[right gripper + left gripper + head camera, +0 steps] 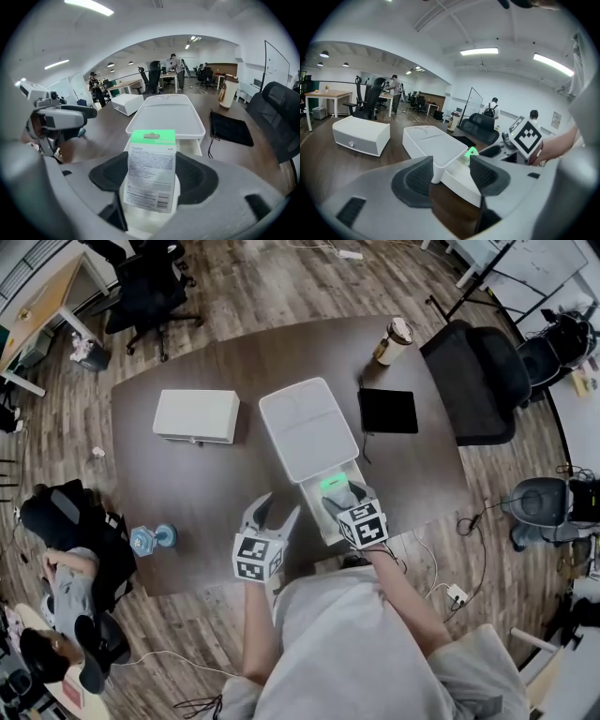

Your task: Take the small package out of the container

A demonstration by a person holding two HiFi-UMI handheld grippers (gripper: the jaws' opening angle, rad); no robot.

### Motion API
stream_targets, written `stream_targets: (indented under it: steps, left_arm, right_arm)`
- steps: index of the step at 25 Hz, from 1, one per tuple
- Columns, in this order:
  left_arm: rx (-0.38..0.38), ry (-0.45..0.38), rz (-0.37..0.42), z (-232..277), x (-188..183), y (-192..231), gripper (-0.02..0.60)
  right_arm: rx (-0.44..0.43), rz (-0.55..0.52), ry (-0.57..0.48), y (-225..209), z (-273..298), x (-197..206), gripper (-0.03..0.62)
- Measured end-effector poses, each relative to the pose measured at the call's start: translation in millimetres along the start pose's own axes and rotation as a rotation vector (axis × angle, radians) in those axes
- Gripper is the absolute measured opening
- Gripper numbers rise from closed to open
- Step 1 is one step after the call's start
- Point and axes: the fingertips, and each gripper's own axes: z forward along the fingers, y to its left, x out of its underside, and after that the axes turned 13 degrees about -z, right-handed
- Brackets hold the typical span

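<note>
A small package (152, 168) with a green header and a white printed label stands upright between the pads of my right gripper (152, 177), which is shut on it. It hangs over the pulled-out drawer (319, 517) of the white container (307, 427); in the head view the package (335, 487) shows as a green patch at the right gripper (342, 497). My left gripper (273, 513) hovers over the table just left of the drawer, open, with nothing between its pads (416, 180). From the left gripper view the package (471, 152) glows green beside the container (433, 145).
A second white box (196, 415) sits at the table's left. A black pad (387, 411) and a coffee cup (395, 339) lie to the container's right, and a blue object (153, 539) is near the left front edge. A black chair (483, 381) stands at the right.
</note>
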Motion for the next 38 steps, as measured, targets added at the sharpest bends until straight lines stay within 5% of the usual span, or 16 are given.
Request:
stream_targets:
  steps: [13,19,25,30,38]
  left_arm:
    - [-0.04,-0.045,-0.013,-6,7,-36,0.235]
    - [-0.009,-0.122,-0.141,-3,8,-56,0.222]
    - [-0.063,-0.129,-0.13,3,12,-73,0.215]
    - [-0.162,-0.165,-0.151,-2,14,-78,0.144]
    - [-0.213,-0.297,-0.207,-27,10,-100,0.005]
  right_arm:
    - [-0.047,-0.004,-0.14,-8,-32,-9,0.316]
    - [-0.128,0.135,-0.258,-11,-43,-13,0.314]
    - [-0.171,0.184,-0.312,-19,-58,-9,0.314]
    - [-0.233,0.243,-0.354,-26,-72,-4,0.314]
    - [-0.327,0.258,-0.393,-28,-90,4,0.314]
